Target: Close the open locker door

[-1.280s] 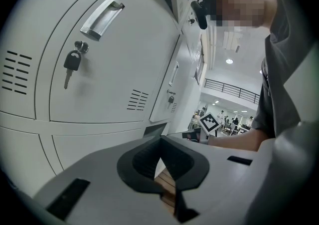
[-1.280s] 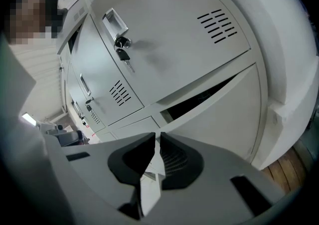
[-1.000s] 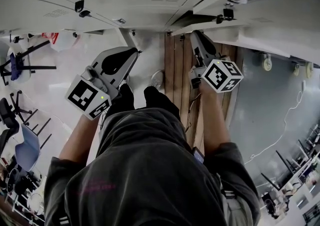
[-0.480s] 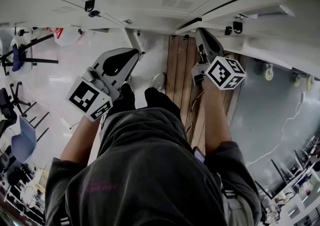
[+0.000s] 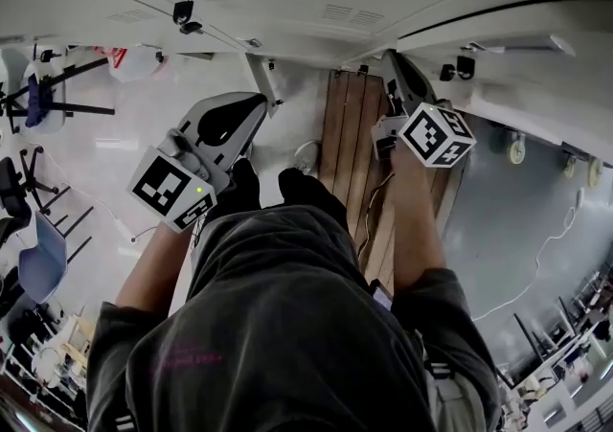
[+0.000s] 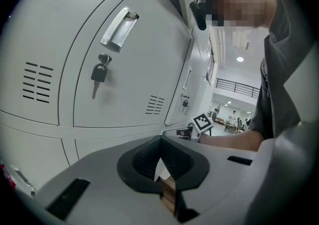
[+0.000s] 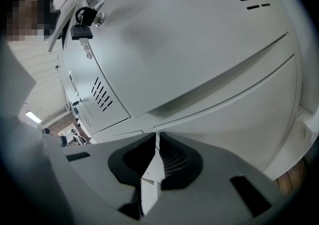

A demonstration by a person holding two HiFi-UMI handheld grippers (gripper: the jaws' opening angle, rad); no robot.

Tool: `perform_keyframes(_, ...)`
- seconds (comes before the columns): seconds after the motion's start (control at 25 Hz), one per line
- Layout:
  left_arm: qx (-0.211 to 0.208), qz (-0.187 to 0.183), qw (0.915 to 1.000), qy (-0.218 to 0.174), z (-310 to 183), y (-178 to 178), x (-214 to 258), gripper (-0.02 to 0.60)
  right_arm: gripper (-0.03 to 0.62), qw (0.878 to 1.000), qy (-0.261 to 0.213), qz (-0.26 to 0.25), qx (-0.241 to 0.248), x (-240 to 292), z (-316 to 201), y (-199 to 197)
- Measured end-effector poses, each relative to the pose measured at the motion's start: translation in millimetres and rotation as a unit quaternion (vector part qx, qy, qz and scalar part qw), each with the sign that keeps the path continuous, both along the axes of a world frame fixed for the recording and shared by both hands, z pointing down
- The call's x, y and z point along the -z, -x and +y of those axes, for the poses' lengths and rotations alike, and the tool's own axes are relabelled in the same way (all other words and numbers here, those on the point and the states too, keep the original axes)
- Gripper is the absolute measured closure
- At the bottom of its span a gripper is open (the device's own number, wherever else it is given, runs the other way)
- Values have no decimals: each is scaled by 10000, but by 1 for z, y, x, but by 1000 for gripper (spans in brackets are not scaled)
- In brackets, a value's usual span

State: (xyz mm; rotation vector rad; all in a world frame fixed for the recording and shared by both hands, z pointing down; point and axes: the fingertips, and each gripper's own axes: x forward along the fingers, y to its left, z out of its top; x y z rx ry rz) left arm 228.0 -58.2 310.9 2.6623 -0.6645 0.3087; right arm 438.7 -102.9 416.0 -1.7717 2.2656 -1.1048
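Left tongs: pressed together with nothing between them; only a thin slit remains, and wooden floor shows through it.
Right tongs: together too, and empty. The tips point at a pale grey locker front close ahead. Whether they touch it cannot be told.
Locker door: just beyond the left tongs. It is pale grey, with a dark gap along its upper right edge, so it stands ajar.
Door fittings: a metal pull handle sits high on the door. A key hangs in the lock below it, and vent slots lie to the left.
Right-side lock: a dark key hangs from a lock near the top left of the right gripper view.
From above: the left gripper and right gripper are both held out toward the row of lockers. A thin door edge juts out just past the left one.
Marker cube: black-and-white squares, on the right gripper.
Floor: wooden planks between the grippers, with the person's dark shoes below.
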Motion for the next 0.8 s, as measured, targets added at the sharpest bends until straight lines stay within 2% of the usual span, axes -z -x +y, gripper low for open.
perform_keyframes(0.48, 175, -33, 9998, 22, 0, 7, 0, 574, 559, 10000, -27, 5, 31, 1, -7, -3)
perform_keyframes(0.8, 353, -96, 9993, 106, 8, 14, -14, 574, 559, 9996, -8, 2, 269, -2, 4, 9)
